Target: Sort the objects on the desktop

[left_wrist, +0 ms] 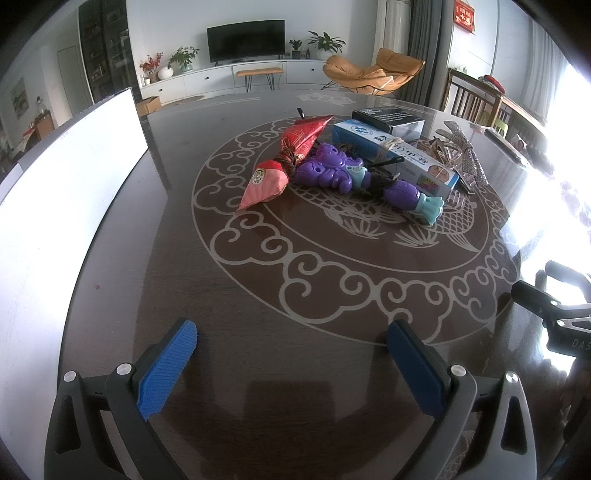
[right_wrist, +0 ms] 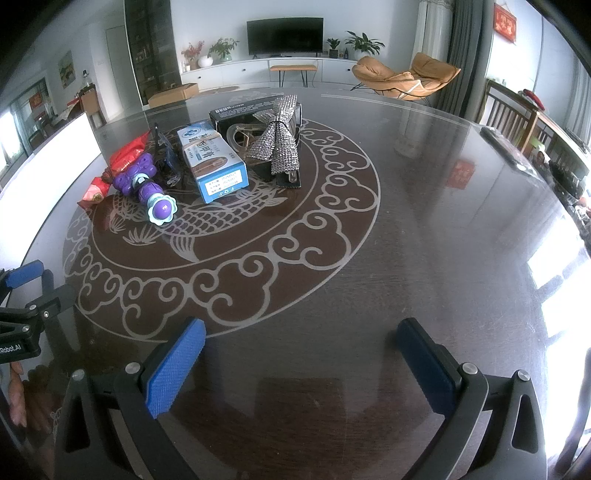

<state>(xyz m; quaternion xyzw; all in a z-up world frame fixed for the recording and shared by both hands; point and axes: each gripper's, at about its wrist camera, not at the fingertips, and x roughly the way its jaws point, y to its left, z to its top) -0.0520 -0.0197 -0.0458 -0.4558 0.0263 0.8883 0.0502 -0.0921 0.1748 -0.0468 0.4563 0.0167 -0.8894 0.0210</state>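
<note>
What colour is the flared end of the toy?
Teal, with a purple centre; the toy body is purple. Clearest in the right wrist view.

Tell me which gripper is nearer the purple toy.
Left, though not by much. The left gripper sits open almost straight in front of the purple toy, which lies just right of its centerline. The right gripper is also open, but the toy lies far off to its left.

A home living room: at the top centre of the frame a television (right_wrist: 284,35) stands on a long white cabinet (right_wrist: 258,72) with potted plants (right_wrist: 364,42) beside it, an orange lounge chair (right_wrist: 406,79) sits at upper right, a dark shelf unit (right_wrist: 151,48) at upper left, and a glossy dark surface (right_wrist: 424,221) with a fish pattern fills the foreground
</note>
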